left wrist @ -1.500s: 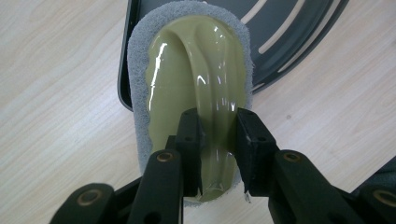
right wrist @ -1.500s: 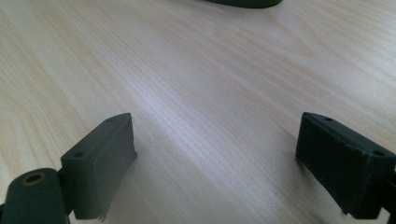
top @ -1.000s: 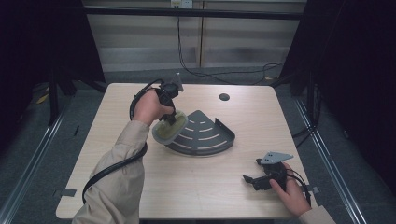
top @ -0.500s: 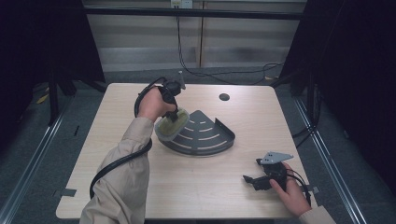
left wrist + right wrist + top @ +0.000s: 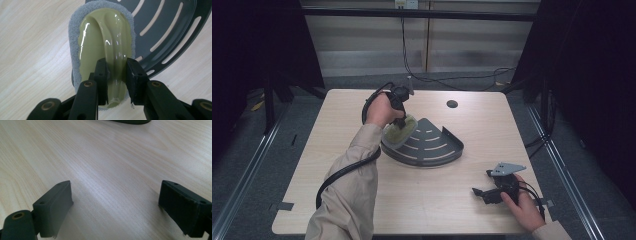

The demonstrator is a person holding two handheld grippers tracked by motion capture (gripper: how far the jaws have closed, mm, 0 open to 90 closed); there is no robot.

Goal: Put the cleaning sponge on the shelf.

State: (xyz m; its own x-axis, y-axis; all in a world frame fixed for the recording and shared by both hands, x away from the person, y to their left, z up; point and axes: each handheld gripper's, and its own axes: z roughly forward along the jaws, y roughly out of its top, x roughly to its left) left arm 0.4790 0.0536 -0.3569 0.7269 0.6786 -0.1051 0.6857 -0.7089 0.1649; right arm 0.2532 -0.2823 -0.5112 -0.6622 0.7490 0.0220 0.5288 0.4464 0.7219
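Two grippers in play, one busy. Left gripper [image 5: 116, 75] has its jaws clamped on the raised handle ridge of a scrub pad [image 5: 105, 47]: glossy olive-green plastic top, grey abrasive layer under it. Left gripper view gives that detail; high view just shows the scrub pad [image 5: 399, 131] as a pale yellowish blob under the left hand [image 5: 379, 109].

Pad sits at the left edge of the dark grey corner rack [image 5: 432, 145], partly over its slotted floor, partly over the table [image 5: 362, 210]. Can't tell from either view whether the grey face is pressing on the rack or just above it.

Rack is fan-shaped with a raised curved rim and curved slots. Nothing lying loose in it apart from the pad at its edge.

Right gripper [image 5: 484, 192] rests near the front right of the table, well apart from the rack. Right gripper view shows its jaws wide, bare wood grain between them, and a sliver of the rack's rim [image 5: 130, 121] at the top edge.

High view adds a small dark round hole [image 5: 452, 104] in the tabletop behind the rack.

No readable labels or writing.
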